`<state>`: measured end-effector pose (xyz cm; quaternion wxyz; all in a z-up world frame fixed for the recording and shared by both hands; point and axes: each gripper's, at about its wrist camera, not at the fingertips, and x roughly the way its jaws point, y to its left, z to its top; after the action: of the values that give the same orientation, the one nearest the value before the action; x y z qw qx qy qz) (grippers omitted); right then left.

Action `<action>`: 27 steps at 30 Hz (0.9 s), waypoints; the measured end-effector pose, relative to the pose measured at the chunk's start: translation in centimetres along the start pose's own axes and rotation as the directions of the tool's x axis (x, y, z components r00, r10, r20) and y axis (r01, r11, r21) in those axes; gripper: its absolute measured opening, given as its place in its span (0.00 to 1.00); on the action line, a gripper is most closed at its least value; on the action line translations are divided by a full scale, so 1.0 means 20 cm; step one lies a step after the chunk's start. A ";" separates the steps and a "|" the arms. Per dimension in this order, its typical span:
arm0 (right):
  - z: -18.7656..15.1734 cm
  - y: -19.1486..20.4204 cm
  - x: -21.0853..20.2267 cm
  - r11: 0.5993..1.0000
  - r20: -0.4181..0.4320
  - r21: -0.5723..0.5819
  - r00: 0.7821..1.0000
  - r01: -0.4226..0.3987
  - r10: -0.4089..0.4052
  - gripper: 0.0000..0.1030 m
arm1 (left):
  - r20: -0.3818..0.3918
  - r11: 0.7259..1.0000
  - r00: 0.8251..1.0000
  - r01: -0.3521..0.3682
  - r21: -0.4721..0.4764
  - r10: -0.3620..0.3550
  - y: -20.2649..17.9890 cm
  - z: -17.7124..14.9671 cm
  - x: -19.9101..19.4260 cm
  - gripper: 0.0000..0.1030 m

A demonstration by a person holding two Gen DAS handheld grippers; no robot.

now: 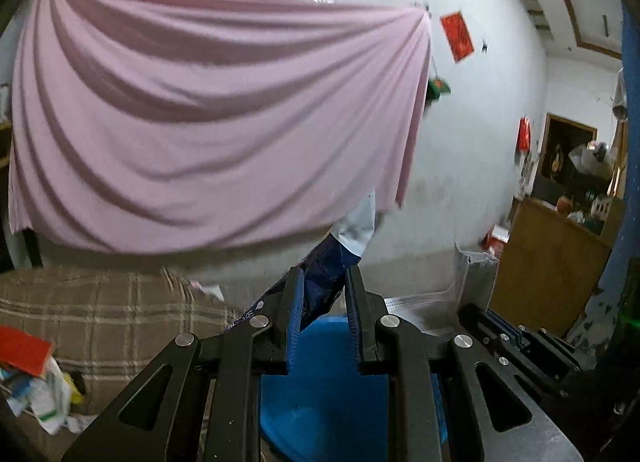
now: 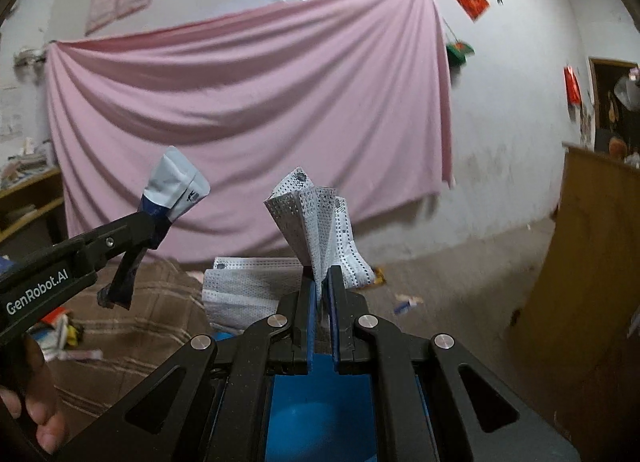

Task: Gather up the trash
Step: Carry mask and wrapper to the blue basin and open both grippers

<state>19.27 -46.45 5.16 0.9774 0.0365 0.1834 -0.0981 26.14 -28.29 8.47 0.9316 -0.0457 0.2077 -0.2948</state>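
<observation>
The face mask stands pinched at its lower edge between the closed jaws of the right gripper, fanning upward and drooping to that gripper's right. The wrapper, dark blue with a pale grey top, is clamped in the left gripper, whose jaws sit narrowly apart around it; in the right wrist view the same packet juts up beyond the left gripper's tip, off to the right gripper's left.

The mask looks the riskier hold. Only a thin strip is caught, so a quick swing could tug the loose pleats free, or a dangling part could snag on something. The wrapper looks slick and crumpled, and could slide out if the grip eases.

A second mask lies just ahead and left of the right gripper, apparently over the rim of the blue bin directly beneath both grippers. Judging by this, release must come squarely over the opening, or the pieces land on the floor.

More scraps lie on the floor ahead and right, and litter sits low to the left gripper's left beside the plaid cover. The bin's rim and depth are mostly hidden behind the gripper bodies. Both views are motion-blurred, so the print on the wrapper cannot be read.
</observation>
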 end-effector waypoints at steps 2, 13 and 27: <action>-0.04 -0.03 0.04 1.000 -0.044 0.011 0.999 0.001 -0.001 0.04 | -0.063 1.000 0.998 -0.010 -0.004 0.010 -0.01 -0.01 0.07 0.17; -0.20 -0.05 0.18 0.999 -0.224 0.047 0.974 -0.027 0.037 0.05 | -0.294 0.993 0.956 -0.016 -0.119 -0.019 0.11 -0.09 0.32 0.17; -0.17 -0.13 0.31 0.995 -0.293 0.099 0.955 -0.023 0.051 0.10 | -0.316 0.988 0.949 -0.044 -0.148 -0.005 0.18 -0.04 0.33 0.36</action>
<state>23.22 -49.67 -0.39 0.9379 0.1004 0.3217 -0.0818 32.64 -28.95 4.68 0.8830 -0.0675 0.3764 -0.2721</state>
